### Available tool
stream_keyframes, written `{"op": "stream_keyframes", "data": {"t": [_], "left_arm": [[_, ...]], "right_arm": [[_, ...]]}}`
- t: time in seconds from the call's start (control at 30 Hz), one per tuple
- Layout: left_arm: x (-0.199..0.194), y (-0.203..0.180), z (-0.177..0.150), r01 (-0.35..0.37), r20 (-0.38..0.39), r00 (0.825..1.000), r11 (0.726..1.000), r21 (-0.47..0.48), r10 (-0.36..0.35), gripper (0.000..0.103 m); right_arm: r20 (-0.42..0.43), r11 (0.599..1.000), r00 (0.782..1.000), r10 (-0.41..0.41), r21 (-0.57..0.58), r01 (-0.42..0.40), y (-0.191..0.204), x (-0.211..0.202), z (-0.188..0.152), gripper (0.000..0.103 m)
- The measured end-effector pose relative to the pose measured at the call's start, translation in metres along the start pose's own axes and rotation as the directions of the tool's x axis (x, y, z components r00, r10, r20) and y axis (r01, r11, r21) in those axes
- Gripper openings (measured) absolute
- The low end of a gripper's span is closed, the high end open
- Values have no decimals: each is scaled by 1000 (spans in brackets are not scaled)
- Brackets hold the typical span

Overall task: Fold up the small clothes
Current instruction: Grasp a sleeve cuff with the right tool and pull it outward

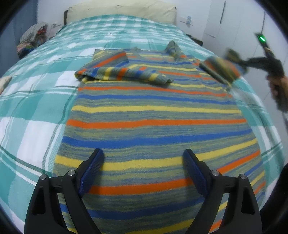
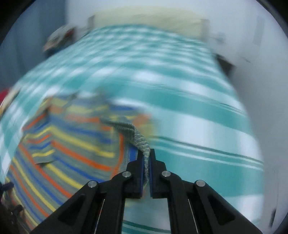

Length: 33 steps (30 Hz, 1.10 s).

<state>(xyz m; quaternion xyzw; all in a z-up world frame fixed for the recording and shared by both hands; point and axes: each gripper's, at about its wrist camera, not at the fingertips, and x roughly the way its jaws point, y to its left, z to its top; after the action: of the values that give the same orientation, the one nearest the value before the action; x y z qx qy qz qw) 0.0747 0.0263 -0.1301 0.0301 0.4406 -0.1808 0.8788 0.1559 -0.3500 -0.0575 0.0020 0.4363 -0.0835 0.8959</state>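
A small striped knit sweater in orange, blue, yellow and grey lies flat on the bed. Its left sleeve is folded across the chest. My left gripper is open and empty, just above the sweater's lower half. My right gripper is shut on the cuff of the right sleeve. In the left wrist view the right gripper holds that sleeve lifted at the sweater's right side. The right wrist view is blurred by motion.
The bed has a teal and white checked cover. A cream pillow lies at the head. A pile of clothes sits at the far left. White walls and a cupboard stand to the right.
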Motion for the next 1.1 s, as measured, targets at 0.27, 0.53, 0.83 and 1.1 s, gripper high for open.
{"op": "stream_keyframes", "data": {"t": [0.27,0.53,0.83,1.1], "left_arm": [[11,-14,-3,-58,15,998,997,50,57,93],[15,-16,-5,-94,35,995,993,71,91,95],[17,-13,-3,-90,31,996,994,64,88,96],[20,-16,-5,-104,35,994,993,61,102,98]], "right_arm": [[-91,945,990,-105,302,127,-149,-13,-64,4],[-123,878,987,-108,455,153,-173,2,-111,3],[-59,788,985,160,608,-91,-206,8,-129,22],[120,617,942,314,728,-298,-247,40,-122,39]]}}
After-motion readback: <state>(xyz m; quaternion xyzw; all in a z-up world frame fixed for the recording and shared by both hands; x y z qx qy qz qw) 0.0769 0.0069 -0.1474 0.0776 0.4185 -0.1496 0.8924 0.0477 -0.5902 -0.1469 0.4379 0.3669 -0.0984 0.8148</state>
